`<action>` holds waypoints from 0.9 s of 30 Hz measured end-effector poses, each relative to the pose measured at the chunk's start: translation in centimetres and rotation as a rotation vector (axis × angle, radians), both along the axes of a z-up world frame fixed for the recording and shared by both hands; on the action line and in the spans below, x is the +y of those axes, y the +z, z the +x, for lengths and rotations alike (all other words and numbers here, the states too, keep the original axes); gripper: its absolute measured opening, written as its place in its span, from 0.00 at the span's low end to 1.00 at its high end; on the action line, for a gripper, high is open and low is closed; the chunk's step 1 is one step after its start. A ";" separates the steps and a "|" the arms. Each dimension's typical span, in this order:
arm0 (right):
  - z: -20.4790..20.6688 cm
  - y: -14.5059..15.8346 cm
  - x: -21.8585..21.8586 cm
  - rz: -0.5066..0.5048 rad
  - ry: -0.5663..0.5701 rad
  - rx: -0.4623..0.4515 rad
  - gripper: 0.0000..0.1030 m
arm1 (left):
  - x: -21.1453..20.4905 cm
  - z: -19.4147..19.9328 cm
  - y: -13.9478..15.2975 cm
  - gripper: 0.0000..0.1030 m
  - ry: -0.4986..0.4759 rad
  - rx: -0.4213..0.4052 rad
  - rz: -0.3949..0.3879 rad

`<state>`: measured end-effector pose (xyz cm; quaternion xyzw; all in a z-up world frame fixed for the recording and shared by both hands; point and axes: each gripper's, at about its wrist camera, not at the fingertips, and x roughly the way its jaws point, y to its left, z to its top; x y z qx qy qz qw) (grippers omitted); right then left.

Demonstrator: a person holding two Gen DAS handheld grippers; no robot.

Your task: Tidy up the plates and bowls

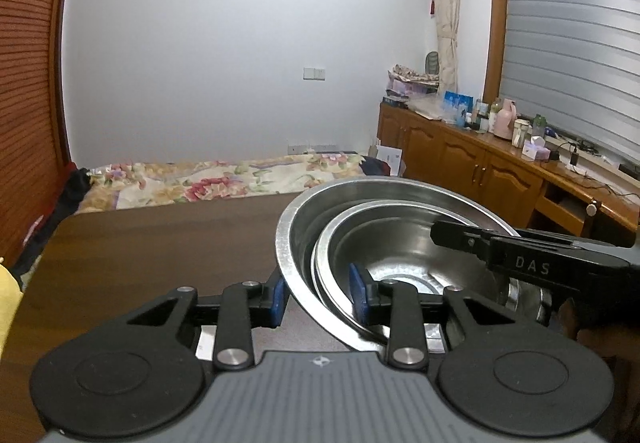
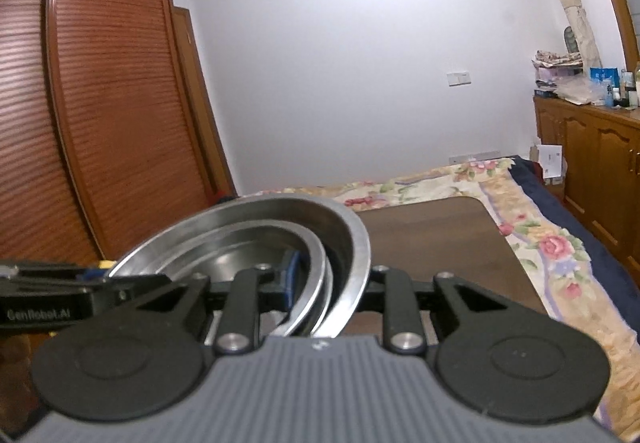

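Left gripper (image 1: 320, 293) is clamped on the near rims of the nested steel bowls (image 1: 400, 243); right gripper (image 2: 332, 279) clamps the opposite rims. Bowls hang tilted above the table (image 1: 160, 243), apparently mid-carry. Beyond the table, a bed (image 1: 240, 179). Next move: level, even lowering by both hands.

Both wrist cameras close over table (image 1: 140, 243), opposite sides, sharing nested bowls (image 2: 256, 235)
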<state>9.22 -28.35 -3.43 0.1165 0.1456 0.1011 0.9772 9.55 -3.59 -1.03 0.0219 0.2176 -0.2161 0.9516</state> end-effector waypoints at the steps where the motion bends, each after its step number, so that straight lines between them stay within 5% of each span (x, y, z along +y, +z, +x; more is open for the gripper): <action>1: 0.1 0.2 0.0 0.001 0.005 -0.001 0.26 | 0.2 -0.3 0.2 0.34 0.001 -0.006 0.002; 11: -0.3 1.7 1.1 -0.003 0.055 -0.027 0.26 | 2.1 -2.2 1.4 0.34 0.029 -0.014 -0.009; 27: 0.6 -0.5 4.6 -0.021 0.120 0.019 0.26 | 5.5 -1.4 -0.8 0.34 0.106 0.029 0.014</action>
